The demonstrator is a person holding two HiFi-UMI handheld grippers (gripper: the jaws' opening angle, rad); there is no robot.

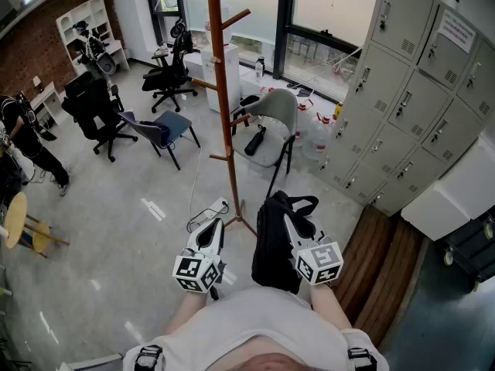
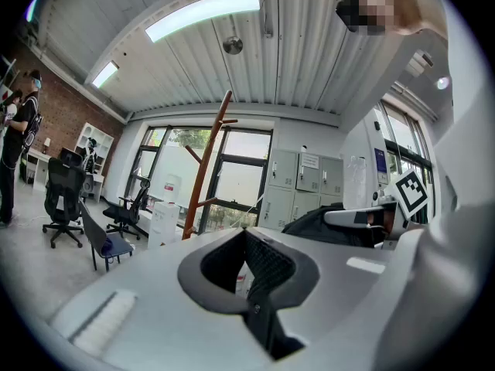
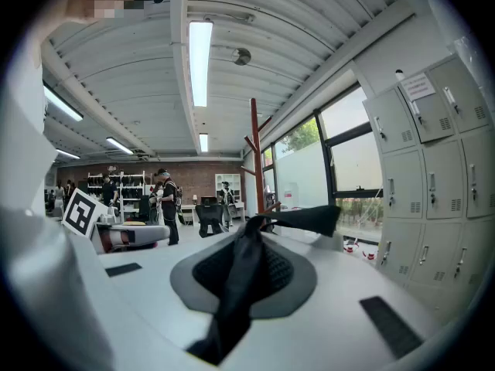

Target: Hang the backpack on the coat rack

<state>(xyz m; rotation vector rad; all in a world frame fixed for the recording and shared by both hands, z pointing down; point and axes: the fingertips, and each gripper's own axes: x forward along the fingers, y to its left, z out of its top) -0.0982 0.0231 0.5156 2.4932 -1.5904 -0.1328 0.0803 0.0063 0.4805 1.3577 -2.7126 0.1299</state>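
**Right claw pinches the backpack strap; left claw empty**

Your right claw (image 3: pixel 251 234) is pressed together on a black strap (image 3: pixel 309 219). The strap runs up between the two pads and bends away to the right past the tips.

In the head view the black backpack (image 1: pixel 271 247) hangs under that claw, close in front of you. It sits just right of the foot of the coat rack (image 1: pixel 222 91) and is on none of the pegs. You cannot tell from here whether its bottom touches the floor (image 1: pixel 131 230).

Your left claw (image 2: pixel 246 244) is spread a little, with nothing between the pads; only the room shows through the gap. It is held beside the right claw, near the rack's foot, and is apart from the backpack.

The rack's brown pole stands upright ahead of both claws, its pegs angled upward. Behind it is a grey chair (image 1: pixel 278 114). A bank of grey lockers (image 1: pixel 402 107) lines the wall to your right.
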